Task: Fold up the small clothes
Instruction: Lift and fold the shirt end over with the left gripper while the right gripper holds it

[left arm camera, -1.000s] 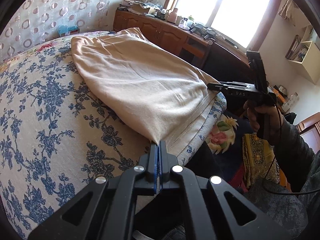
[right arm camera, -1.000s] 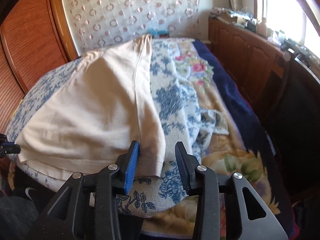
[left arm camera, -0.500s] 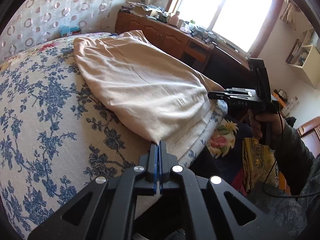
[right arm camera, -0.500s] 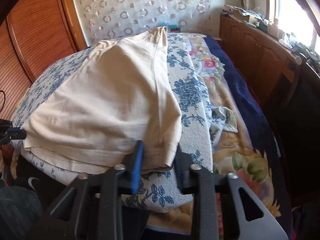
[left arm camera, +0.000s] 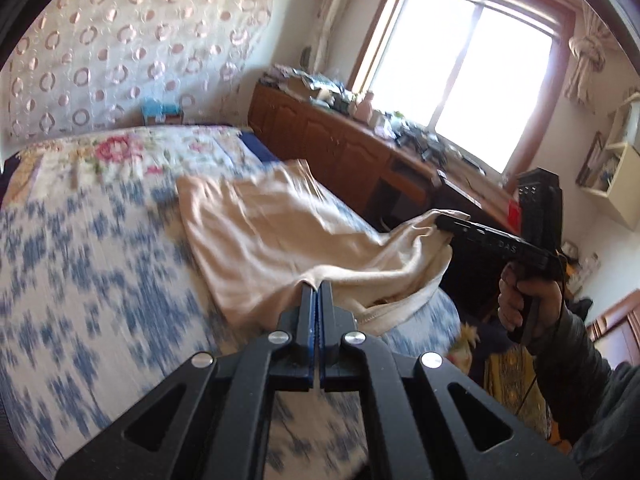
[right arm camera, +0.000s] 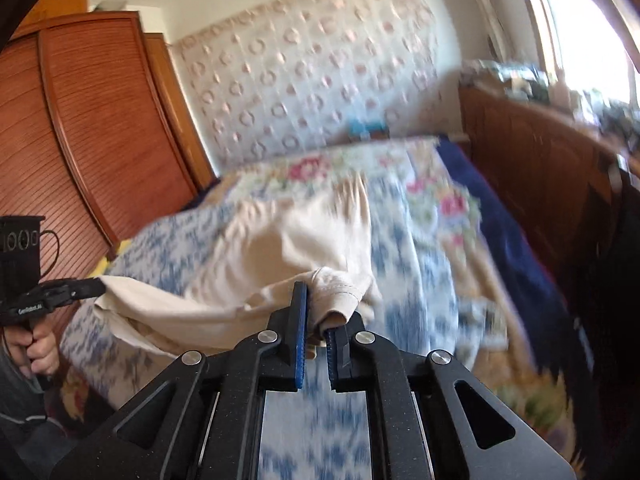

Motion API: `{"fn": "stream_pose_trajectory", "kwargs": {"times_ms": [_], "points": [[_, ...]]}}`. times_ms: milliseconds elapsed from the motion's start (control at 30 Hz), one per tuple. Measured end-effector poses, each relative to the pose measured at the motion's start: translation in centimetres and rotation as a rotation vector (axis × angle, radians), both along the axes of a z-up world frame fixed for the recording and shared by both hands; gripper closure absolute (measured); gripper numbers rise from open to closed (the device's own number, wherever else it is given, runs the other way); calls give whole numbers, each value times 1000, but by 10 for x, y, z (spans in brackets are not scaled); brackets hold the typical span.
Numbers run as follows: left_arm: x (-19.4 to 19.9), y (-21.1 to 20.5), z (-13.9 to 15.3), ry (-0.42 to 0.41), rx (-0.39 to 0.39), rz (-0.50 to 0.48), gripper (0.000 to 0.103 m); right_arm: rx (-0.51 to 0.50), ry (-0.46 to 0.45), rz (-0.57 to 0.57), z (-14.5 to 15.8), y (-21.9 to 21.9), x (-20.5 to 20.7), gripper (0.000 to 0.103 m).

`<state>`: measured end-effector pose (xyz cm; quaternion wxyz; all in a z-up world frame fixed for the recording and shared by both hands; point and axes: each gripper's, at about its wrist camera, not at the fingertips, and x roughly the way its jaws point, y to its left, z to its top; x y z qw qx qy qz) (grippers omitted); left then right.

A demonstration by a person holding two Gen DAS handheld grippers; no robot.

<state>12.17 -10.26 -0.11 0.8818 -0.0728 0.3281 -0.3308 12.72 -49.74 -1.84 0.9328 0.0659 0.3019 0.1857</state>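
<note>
A cream garment (left arm camera: 280, 232) lies across the blue-flowered bedspread (left arm camera: 80, 260), its near hem raised off the bed. My left gripper (left arm camera: 316, 286) is shut on one hem corner. My right gripper (right arm camera: 320, 308) is closing tight on the other corner, and the bunched hem (right arm camera: 336, 292) is pinched between its pads. The hem sags between the two grips. In the left wrist view the right gripper (left arm camera: 440, 222) is at the right, in a hand (left arm camera: 524, 300). In the right wrist view the left gripper (right arm camera: 98, 286) is at the left edge, holding cloth (right arm camera: 280, 248).
A wooden cabinet (left arm camera: 340, 148) with clutter on top runs under the window along the bed's right side. A slatted wooden wardrobe (right arm camera: 80, 120) stands left of the bed. A padded patterned wall (left arm camera: 120, 60) and a small blue box (left arm camera: 162, 110) are at the bed's head.
The right jaws closed on the hem corner. Both grippers rose and lifted the near hem off the bed, and the garment now bunches toward the far end.
</note>
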Motion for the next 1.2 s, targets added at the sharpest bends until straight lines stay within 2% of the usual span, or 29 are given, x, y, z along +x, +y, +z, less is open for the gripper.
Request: {"fn": "stream_pose_trajectory", "kwargs": {"times_ms": [133, 300, 467, 700, 933, 1067, 1133, 1200], "points": [[46, 7, 13, -21, -7, 51, 103, -45, -63, 5, 23, 15, 46, 98], [100, 16, 15, -4, -11, 109, 103, -72, -69, -9, 26, 21, 101, 98], [145, 13, 9, 9, 9, 133, 103, -123, -41, -3, 13, 30, 158, 98], [212, 3, -12, 49, 78, 173, 103, -132, 44, -3, -19, 33, 228, 98], [231, 11, -22, 66, 93, 165, 103, -157, 76, 27, -41, 39, 254, 96], [220, 16, -24, 80, 105, 119, 100, -215, 75, 19, -40, 42, 253, 87], [212, 15, -28, 93, 111, 94, 99, -212, 48, 16, -32, 40, 244, 77], [207, 11, -34, 117, 113, 69, 99, -223, 27, 4, -25, 34, 235, 52]]}}
